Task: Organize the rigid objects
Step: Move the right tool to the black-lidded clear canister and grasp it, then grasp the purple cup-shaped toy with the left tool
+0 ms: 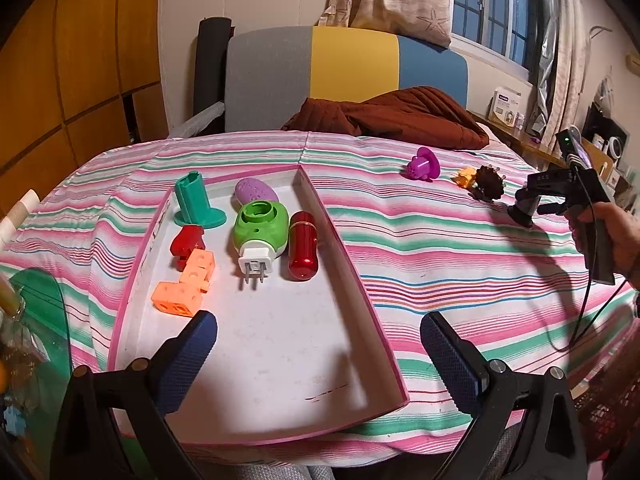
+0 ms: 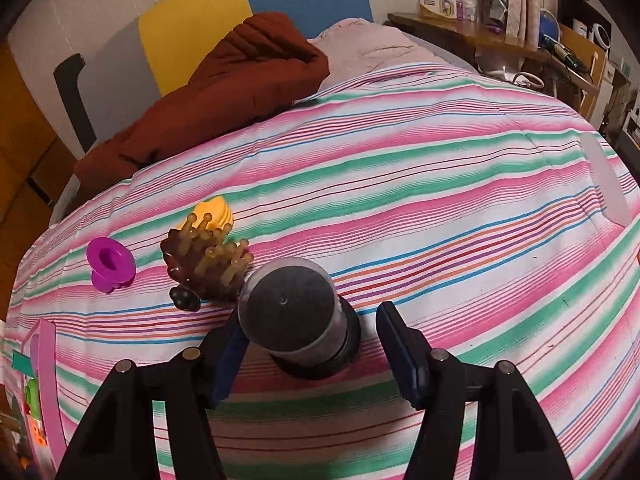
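A: State the left gripper (image 1: 318, 334) condition.

B: Jaws spread wide, nothing between them. It hangs over the near, bare end of the pink-rimmed tray (image 1: 384, 312) on the striped bedspread (image 1: 440, 248).

A: Tray contents?

B: 6 items, all in the far half. Teal flanged tube (image 1: 196, 200) at 11 o'clock, purple oval piece (image 1: 252, 191) at 12, green plug-in unit (image 1: 260, 232) at centre (prongs pointing toward the camera), red capsule (image 1: 303, 246) just right of it at 1 o'clock. Red block (image 1: 188, 242) and orange cube blocks (image 1: 186, 288) lie at 9 o'clock, touching.

A: Right gripper (image 2: 310, 344)?

B: Jaws wide. The left pad sits just beside the black foam-topped cylinder (image 2: 294, 312); the right pad is apart from it. The cylinder stands upright on the bedspread between the pads.

A: Loose objects outside the tray?

B: Brown bristled piece (image 2: 204, 264) at 10 o'clock from the cylinder, yellow ridged piece (image 2: 216, 210) behind it, magenta flanged cup (image 2: 109, 263) farther left.
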Motion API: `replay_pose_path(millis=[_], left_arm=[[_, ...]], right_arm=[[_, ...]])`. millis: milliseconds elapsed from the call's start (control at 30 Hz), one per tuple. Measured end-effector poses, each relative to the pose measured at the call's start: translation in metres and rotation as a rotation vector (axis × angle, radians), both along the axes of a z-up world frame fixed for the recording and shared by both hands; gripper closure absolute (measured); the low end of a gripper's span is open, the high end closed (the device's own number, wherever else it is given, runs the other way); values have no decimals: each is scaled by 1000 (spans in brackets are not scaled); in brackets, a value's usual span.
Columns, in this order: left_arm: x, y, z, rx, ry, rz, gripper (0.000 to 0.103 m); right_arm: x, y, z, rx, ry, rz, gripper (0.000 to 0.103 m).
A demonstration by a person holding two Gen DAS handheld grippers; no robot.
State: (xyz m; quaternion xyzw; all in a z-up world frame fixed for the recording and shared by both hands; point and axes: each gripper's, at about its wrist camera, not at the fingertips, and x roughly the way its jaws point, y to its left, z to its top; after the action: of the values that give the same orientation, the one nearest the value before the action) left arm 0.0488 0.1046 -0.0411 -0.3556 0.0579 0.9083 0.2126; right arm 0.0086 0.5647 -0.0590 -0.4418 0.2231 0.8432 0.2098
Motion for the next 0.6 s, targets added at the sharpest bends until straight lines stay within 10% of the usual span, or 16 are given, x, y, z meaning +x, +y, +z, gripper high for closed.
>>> replay_pose_path(millis=[100, 600], left_arm=[[1, 3, 0, -3, 2, -8, 1], [-11, 40, 12, -3, 17, -65, 1]], right_arm=[[-3, -3, 0, 7, 6, 26, 57], [2, -6, 8, -1, 5, 19, 59]])
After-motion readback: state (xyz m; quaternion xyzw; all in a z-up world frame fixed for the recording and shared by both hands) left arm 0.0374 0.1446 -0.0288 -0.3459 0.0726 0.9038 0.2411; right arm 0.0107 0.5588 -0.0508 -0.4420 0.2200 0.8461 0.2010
